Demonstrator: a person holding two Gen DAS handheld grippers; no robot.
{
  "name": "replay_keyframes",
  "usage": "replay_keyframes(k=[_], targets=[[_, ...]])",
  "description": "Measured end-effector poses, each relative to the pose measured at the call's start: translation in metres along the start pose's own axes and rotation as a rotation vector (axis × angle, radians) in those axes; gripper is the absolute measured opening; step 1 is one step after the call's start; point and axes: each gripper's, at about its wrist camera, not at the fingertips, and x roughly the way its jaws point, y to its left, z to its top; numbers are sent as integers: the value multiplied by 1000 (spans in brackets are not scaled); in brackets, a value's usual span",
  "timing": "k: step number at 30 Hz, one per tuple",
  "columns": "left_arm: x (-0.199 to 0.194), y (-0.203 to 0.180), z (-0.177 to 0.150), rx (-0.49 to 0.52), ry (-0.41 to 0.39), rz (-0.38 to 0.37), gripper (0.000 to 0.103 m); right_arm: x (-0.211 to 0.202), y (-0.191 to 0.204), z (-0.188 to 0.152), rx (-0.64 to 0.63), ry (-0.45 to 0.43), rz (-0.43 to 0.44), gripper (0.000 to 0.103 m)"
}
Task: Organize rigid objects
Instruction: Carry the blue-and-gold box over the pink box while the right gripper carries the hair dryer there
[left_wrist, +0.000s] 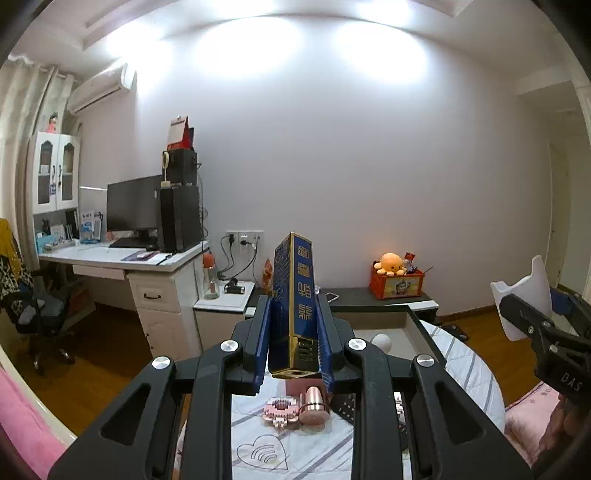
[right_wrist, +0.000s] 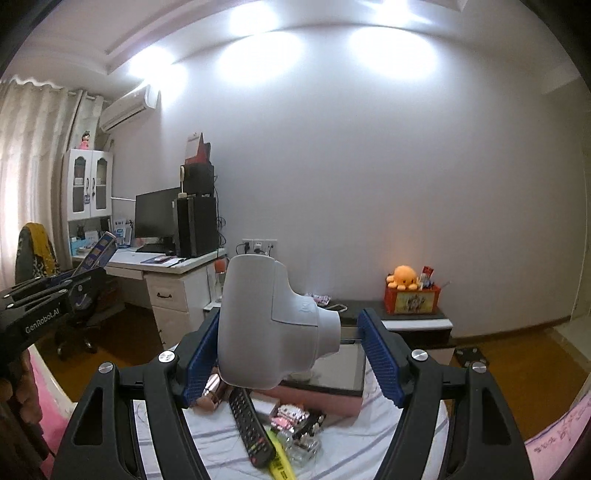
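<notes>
My left gripper (left_wrist: 293, 317) is shut on a tall blue and gold box (left_wrist: 293, 280), which stands upright between the blue pads, lifted above the bed. From the right wrist view, the same box (right_wrist: 101, 249) and left gripper (right_wrist: 75, 286) show at the far left. My right gripper (right_wrist: 291, 325) holds a light grey handheld device (right_wrist: 266, 317) in the air. The left pad (right_wrist: 201, 354) presses against it; a gap shows beside the right pad (right_wrist: 380, 354). In the left wrist view the device (left_wrist: 524, 291) sticks up from the right gripper (left_wrist: 535, 325).
On the striped bedsheet (right_wrist: 343, 454) below lie a black remote (right_wrist: 251, 428), a yellow highlighter (right_wrist: 280, 461), a pink cylinder (left_wrist: 314, 404), a pink block toy (left_wrist: 280, 408) and a pink flat box (right_wrist: 325, 393). A desk (left_wrist: 122, 258) stands left; an orange toy crate (left_wrist: 397, 284) sits on a low cabinet.
</notes>
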Motion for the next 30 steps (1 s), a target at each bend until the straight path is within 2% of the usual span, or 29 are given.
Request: replay_keyframes(k=[5, 15, 22, 30], targets=[[6, -1, 3, 7, -15, -7, 23, -2, 5, 7, -25, -49, -23, 74], [50, -25, 2, 67, 33, -50, 23, 24, -3, 9, -13, -25, -24, 74], [112, -42, -8, 105, 116, -78, 23, 69, -23, -2, 3, 37, -45, 74], [185, -53, -43, 121, 263, -107, 23, 138, -56, -32, 24, 175, -101, 74]])
